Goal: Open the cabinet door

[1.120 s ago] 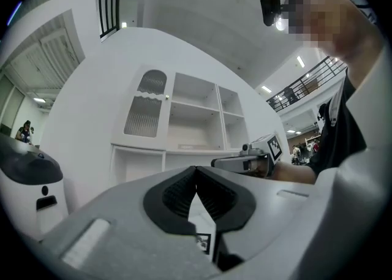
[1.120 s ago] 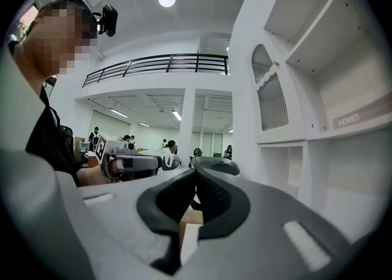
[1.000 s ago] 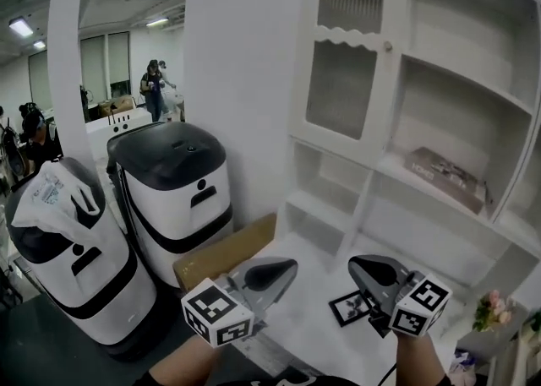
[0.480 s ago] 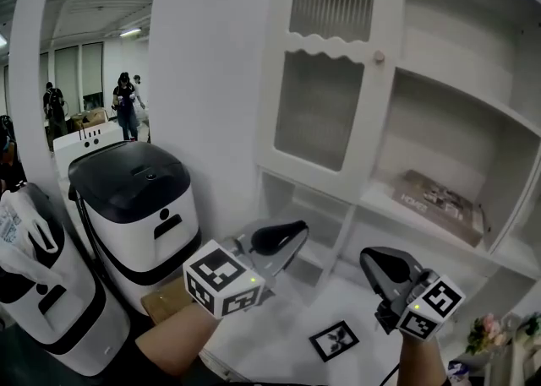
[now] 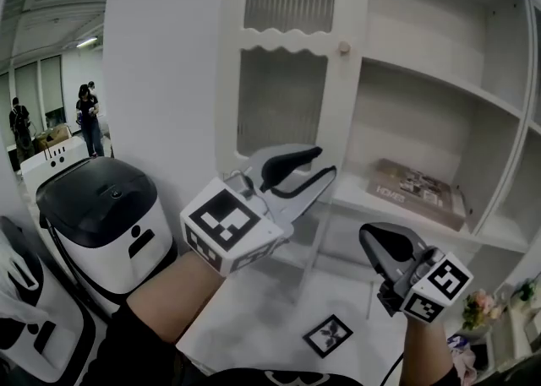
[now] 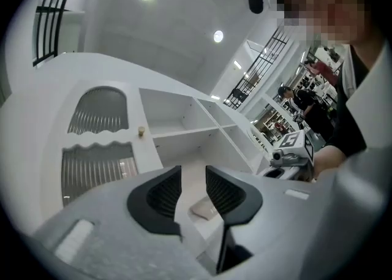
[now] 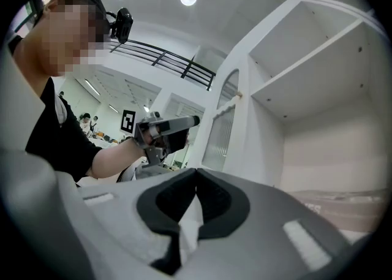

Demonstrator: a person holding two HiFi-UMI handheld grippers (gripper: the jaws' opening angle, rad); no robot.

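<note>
The white cabinet door [image 5: 287,63] with ribbed glass panes stands closed, and its small round knob [image 5: 344,48] sits on the right edge. My left gripper [image 5: 323,163] is raised in front of the door's lower part, below and left of the knob. Its jaws have just been opening and nothing is between them. In the left gripper view the knob [image 6: 141,131] shows above the open left gripper [image 6: 193,181]. My right gripper [image 5: 385,245] hangs lower to the right, shut and empty. The right gripper view shows its own shut jaws and, beyond them, the left gripper [image 7: 165,128] beside the door [image 7: 223,125].
Open white shelves [image 5: 439,89] lie right of the door, with a flat book [image 5: 414,186] on one. A marker tile [image 5: 328,335] lies on the white counter below. Black-lidded white bins [image 5: 101,215] stand at the left. Flowers [image 5: 482,304] sit at the lower right. People stand far behind.
The left gripper has risen toward the door and its jaws have parted. The right gripper has risen a little and stays shut. The cabinet looms closer in the head view.
</note>
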